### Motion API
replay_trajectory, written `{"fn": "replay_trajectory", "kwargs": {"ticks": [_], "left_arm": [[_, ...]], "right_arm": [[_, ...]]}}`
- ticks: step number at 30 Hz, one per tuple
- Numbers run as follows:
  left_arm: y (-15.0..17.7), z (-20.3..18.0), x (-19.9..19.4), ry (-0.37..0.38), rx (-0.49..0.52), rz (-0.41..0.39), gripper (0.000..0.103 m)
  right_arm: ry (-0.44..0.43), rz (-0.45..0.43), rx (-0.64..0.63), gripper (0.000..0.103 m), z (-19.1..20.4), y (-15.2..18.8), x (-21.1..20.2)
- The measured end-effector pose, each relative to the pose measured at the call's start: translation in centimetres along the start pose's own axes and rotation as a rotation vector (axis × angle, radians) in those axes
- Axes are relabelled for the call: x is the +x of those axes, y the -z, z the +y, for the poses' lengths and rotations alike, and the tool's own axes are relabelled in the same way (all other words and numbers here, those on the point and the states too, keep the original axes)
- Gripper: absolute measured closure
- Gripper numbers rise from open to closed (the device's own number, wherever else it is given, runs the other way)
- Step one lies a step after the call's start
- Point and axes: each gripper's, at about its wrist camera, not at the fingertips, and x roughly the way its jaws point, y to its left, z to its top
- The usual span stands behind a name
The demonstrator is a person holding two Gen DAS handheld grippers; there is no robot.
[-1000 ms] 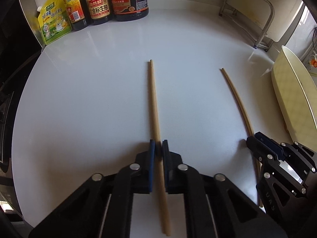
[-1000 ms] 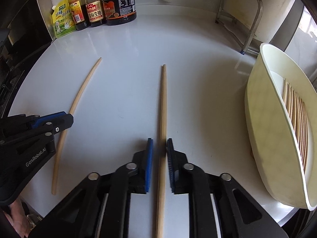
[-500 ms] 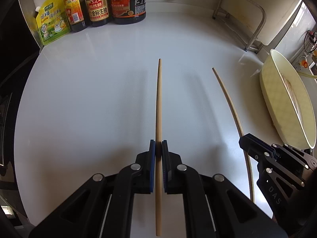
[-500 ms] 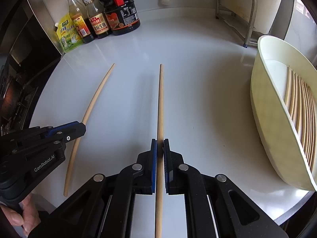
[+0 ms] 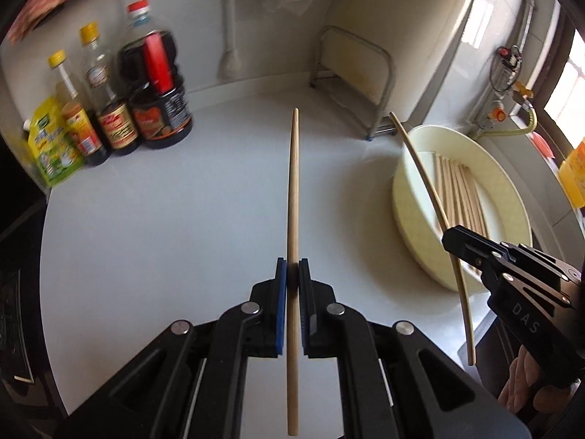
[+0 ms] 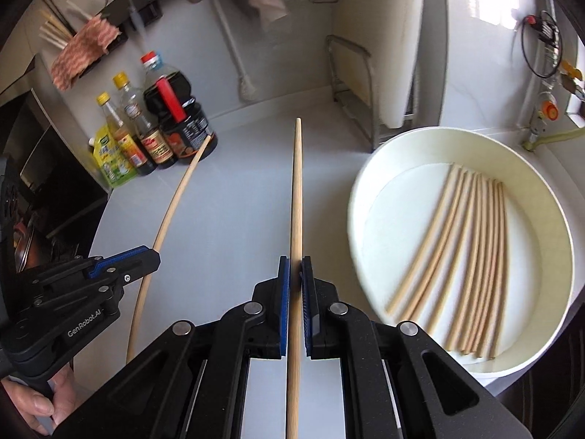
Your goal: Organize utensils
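counter: white countertop [image 5: 164, 226], glossy, curved back edge meets wall
wall: pale wall [image 6: 292, 36], white pipe [image 6: 234, 55] running down it
rack: metal rack [image 5: 351, 84] at back of counter
bottles: sauce bottles [image 5: 120, 102] and green pouch [image 5: 51, 146], back left corner
cloth: striped cloth [image 6: 84, 51] hanging on dark rail, upper left
window: bright window [image 5: 570, 84] on right, daylight
left edge: dark stove area [image 6: 33, 197]

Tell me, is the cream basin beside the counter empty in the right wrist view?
No, the cream basin already holds a row of wooden chopsticks lying side by side on its bottom.
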Motion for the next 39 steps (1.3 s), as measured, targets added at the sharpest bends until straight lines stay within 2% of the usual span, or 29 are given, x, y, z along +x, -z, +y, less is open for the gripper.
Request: {"fn": "replay_trajectory", "kwargs": {"ticks": [5,11,16,22,24,26,28,29,33,37,39], "left_arm": [[-3.3,-6.1,0.8,0.082,0.134,-0.022,0.096],[-6.4,-12.8,3.4,0.180,0.252,0.002,0.096],[-8.1,-16.6,5.9,0.206,0.299,0.034,0.096],[-9.2,-18.2,8.1,0.186,0.305,0.052,0.095],[-9.4,-18.0,8.3,0.181,0.290,0.050,0.089],[-9.5,-17.8,8.3,0.168,0.279,0.044,0.068],[-9.6,-17.5,8.2,0.160,0.264,0.033,0.054],[-9.6,-17.3,8.0,0.157,0.258,0.029,0.050],[-9.7,-16.6,7.4,0.133,0.242,0.025,0.050],[-9.4,-16.2,6.6,0.129,0.236,0.023,0.043],[-9.3,-16.0,6.3,0.128,0.234,0.021,0.042]], "right_arm": [[0.071,-0.051,0.113,0.097,-5.6,-0.8,-1.9],[0.153,-0.058,0.230,0.097,-11.4,-1.2,-2.2],[0.190,-0.050,0.277,0.097,-14.0,-1.7,-1.7],[0.204,-0.030,0.298,0.096,-15.6,-2.1,-0.5],[0.206,-0.028,0.298,0.096,-15.8,-2.1,-0.3],[0.211,-0.034,0.302,0.095,-16.0,-2.0,-0.4],[0.221,-0.035,0.310,0.093,-16.1,-1.8,-0.5],[0.223,-0.036,0.313,0.093,-16.2,-1.7,-0.6],[0.232,-0.035,0.314,0.093,-16.1,-1.5,-1.0],[0.241,-0.036,0.310,0.090,-15.7,-1.2,-1.6],[0.242,-0.037,0.308,0.090,-15.5,-1.1,-1.9]]}}
